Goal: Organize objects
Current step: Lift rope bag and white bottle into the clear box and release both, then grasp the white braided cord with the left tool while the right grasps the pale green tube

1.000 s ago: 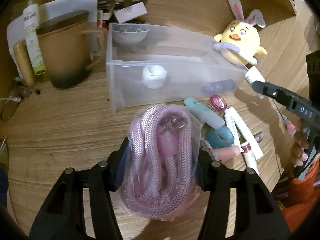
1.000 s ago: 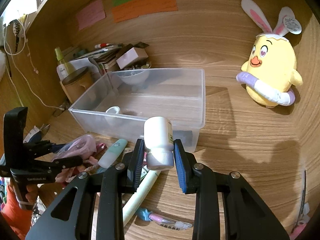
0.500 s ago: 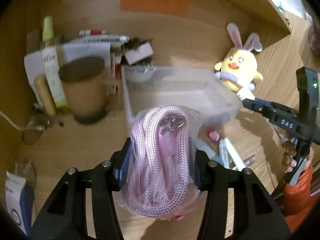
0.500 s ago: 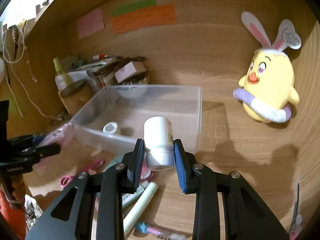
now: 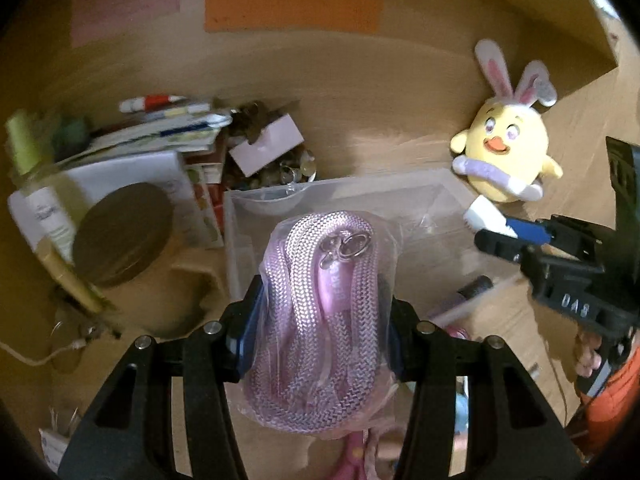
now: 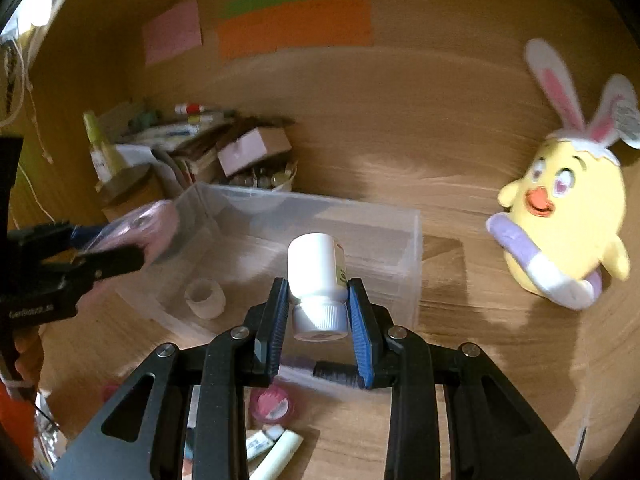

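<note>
The bagged pink rope [image 5: 326, 316], clenched in the left gripper [image 5: 324, 320], hangs above the clear bin's [image 6: 416, 248] near-left corner; the right gripper [image 6: 320, 304] grips a white bottle [image 6: 316, 268] over its front wall. Carry each well past the rim before letting go, one after the other, avoiding collision.

Both wrist fisheyes are looking steeply down along their fingers, close above the wooden desk [image 5: 400, 152]. Both are sharing the clear plastic bin [image 5: 436, 196] at frame centre and the chick plush [image 6: 568, 220] at right.
</note>
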`<move>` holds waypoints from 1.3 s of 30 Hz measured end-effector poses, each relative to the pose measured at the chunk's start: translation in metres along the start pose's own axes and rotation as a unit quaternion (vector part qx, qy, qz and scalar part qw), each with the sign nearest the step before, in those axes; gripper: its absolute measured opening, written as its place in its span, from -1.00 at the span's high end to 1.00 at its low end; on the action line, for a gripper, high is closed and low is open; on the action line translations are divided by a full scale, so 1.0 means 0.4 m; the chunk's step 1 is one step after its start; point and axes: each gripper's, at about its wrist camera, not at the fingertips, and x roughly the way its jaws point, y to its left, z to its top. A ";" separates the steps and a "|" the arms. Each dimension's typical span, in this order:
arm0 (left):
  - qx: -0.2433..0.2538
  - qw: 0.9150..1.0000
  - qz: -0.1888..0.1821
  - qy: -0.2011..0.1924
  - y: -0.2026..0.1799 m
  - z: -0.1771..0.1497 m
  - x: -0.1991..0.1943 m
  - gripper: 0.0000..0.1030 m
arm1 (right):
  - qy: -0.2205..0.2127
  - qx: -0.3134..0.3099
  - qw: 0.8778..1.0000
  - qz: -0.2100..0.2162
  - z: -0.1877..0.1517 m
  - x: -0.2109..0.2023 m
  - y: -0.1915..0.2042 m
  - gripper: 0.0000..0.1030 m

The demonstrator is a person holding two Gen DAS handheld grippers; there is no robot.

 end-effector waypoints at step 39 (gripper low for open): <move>0.027 0.999 0.030 0.016 -0.026 -0.233 -0.118 -0.78 | 0.016 -0.028 0.999 -0.018 -0.155 -0.119 0.073 -0.07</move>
